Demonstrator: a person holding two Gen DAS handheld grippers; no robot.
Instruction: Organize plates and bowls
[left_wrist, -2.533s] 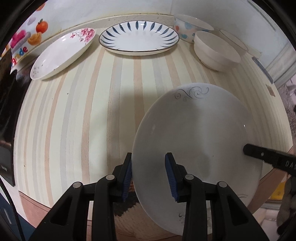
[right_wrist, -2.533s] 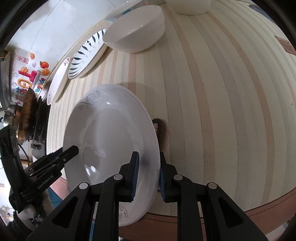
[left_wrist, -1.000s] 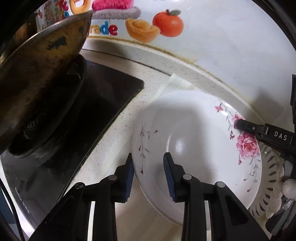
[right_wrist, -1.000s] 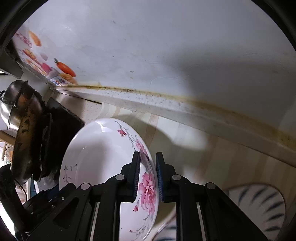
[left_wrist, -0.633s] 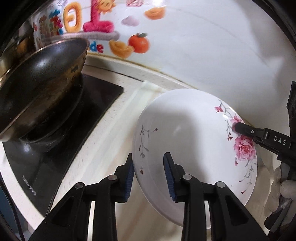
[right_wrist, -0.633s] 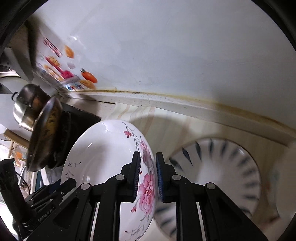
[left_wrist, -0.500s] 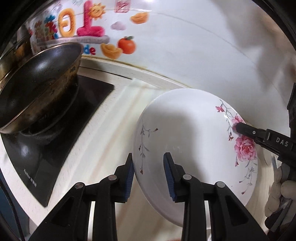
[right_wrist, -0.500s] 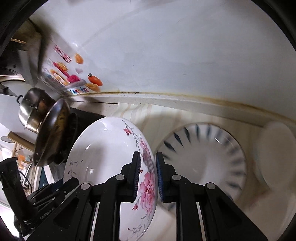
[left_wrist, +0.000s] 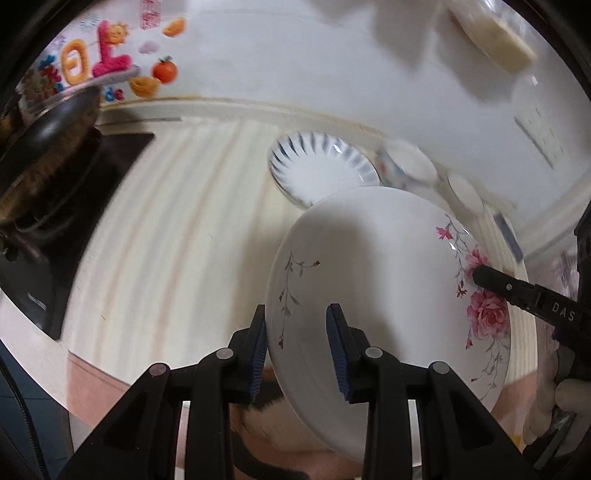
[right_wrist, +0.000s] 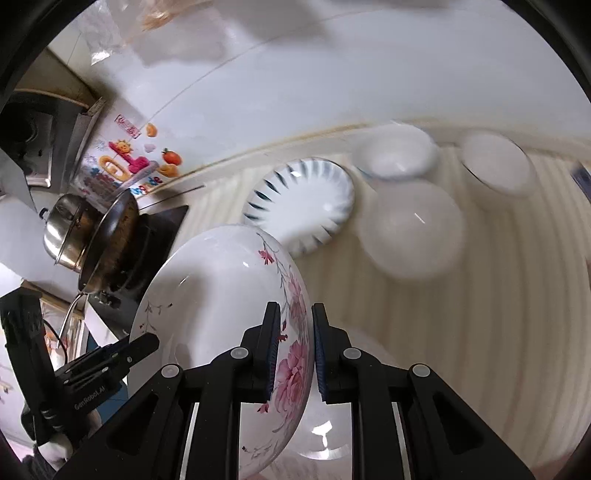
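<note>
2 hand-held grippers tilted down | left hand-held gripper (left_wrist: 297, 347), right hand-held gripper (right_wrist: 293, 354) clamp floral plate (left_wrist: 384, 280)

"DAS" in white letters on black finger of right gripper (left_wrist: 532, 295), at right edge of left wrist view. "GenRobot.AI" in pale letters on black body of left gripper (right_wrist: 96, 373), at lower left of right wrist view. Wall sticker (right_wrist: 129, 166) above back edge of worktop (right_wrist: 480, 295): large colourful characters, blurred; blue letters beneath end in "de", rest unreadable.
</note>
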